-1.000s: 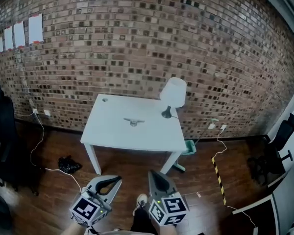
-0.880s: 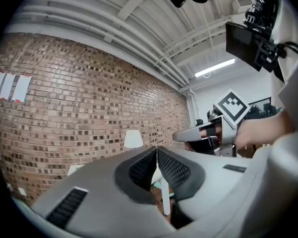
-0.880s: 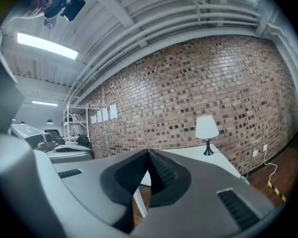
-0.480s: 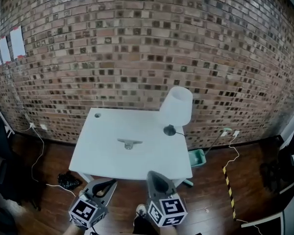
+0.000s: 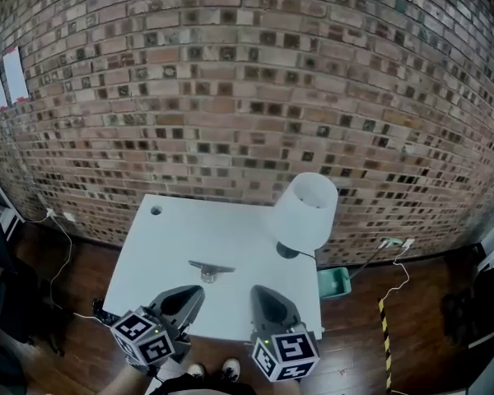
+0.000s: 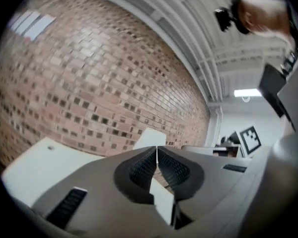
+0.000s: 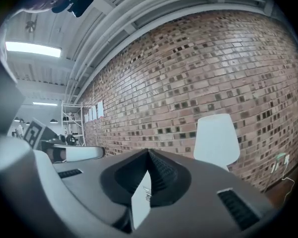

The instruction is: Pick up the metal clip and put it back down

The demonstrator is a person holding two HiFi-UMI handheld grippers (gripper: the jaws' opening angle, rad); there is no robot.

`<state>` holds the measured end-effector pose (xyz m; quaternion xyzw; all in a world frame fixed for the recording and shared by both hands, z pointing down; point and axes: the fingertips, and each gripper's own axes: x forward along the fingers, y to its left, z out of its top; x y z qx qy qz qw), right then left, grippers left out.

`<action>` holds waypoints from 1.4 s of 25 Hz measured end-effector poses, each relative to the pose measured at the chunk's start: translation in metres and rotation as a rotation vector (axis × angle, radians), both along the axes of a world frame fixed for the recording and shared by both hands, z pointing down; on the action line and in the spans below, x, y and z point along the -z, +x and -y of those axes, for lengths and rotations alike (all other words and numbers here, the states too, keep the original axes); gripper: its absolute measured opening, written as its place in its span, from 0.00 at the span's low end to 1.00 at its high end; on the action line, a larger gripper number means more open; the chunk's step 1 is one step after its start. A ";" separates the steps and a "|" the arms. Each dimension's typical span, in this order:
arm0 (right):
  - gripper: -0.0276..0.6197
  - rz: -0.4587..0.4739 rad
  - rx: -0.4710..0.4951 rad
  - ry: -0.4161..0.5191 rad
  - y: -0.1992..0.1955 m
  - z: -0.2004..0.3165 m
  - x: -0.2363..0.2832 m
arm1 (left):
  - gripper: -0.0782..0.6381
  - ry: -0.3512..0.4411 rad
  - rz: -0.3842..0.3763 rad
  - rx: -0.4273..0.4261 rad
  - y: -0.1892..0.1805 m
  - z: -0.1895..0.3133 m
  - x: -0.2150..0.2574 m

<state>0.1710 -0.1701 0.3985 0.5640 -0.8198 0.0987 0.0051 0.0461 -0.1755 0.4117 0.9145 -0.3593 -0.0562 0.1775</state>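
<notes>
Metal clip (image 5: pixel 211 268) lies flat on the white desk (image 5: pixel 165 245), about mid-desk. It sits ahead of both tools, roughly between their lines and a bit closer to the left one. Neither tool touches it.

Left tool (image 5: pixel 196 293) hovers at the desk's near edge. Its jaws are fully together in the left gripper view, ribbed pads meeting, nothing between them. Right tool (image 5: pixel 259 291) is beside it at the same edge. Its jaws are also closed tip to tip and empty in the right gripper view. Both point roughly level toward the brick wall (image 5: pixel 230 97).

View differences:
- Only the head view shows the clip. It also shows the whole desk top, a white lamp (image 5: pixel 305 212) at the far right corner, a small round hole (image 5: pixel 156 210) at the far left corner, a green bin (image 5: pixel 333 282) on the wooden floor to the right, and white cables along the wall base.
- The left gripper view shows the desk's left part with that hole, the lampshade peeking over the closed jaws, and the right tool's marker cube (image 6: pixel 249 139) off to the right. The head camera is visible above, plus ceiling beams.
- The right gripper view shows the lamp against the wall, papers (image 7: pixel 92 112) pinned on the bricks, a metal rack (image 7: pixel 72 123) in the far left corner, the left tool's marker cube (image 7: pixel 34 132), and a lit ceiling strip (image 7: pixel 32 48).
</notes>
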 end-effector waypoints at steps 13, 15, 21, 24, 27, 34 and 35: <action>0.03 -0.053 -0.103 -0.169 0.026 0.056 -0.042 | 0.35 -0.669 -0.613 0.111 0.014 0.107 -0.171; 0.03 -0.066 -0.103 -0.203 0.027 0.062 -0.049 | 0.36 -0.729 -0.610 0.191 0.004 0.115 -0.204; 0.03 -0.124 -0.076 -0.232 0.021 0.085 -0.071 | 0.37 -0.791 -0.571 0.270 -0.003 0.136 -0.260; 0.03 -0.149 -0.026 -0.249 0.002 0.097 -0.085 | 0.37 -0.821 -0.568 0.282 -0.003 0.133 -0.272; 0.03 -0.140 0.017 -0.264 -0.016 0.110 -0.097 | 0.37 -0.859 -0.578 0.308 -0.003 0.134 -0.286; 0.03 -0.143 0.045 -0.277 -0.036 0.131 -0.134 | 0.37 -0.873 -0.580 0.339 -0.009 0.155 -0.303; 0.03 -0.145 0.045 -0.282 -0.037 0.132 -0.140 | 0.37 -0.888 -0.582 0.346 -0.008 0.157 -0.307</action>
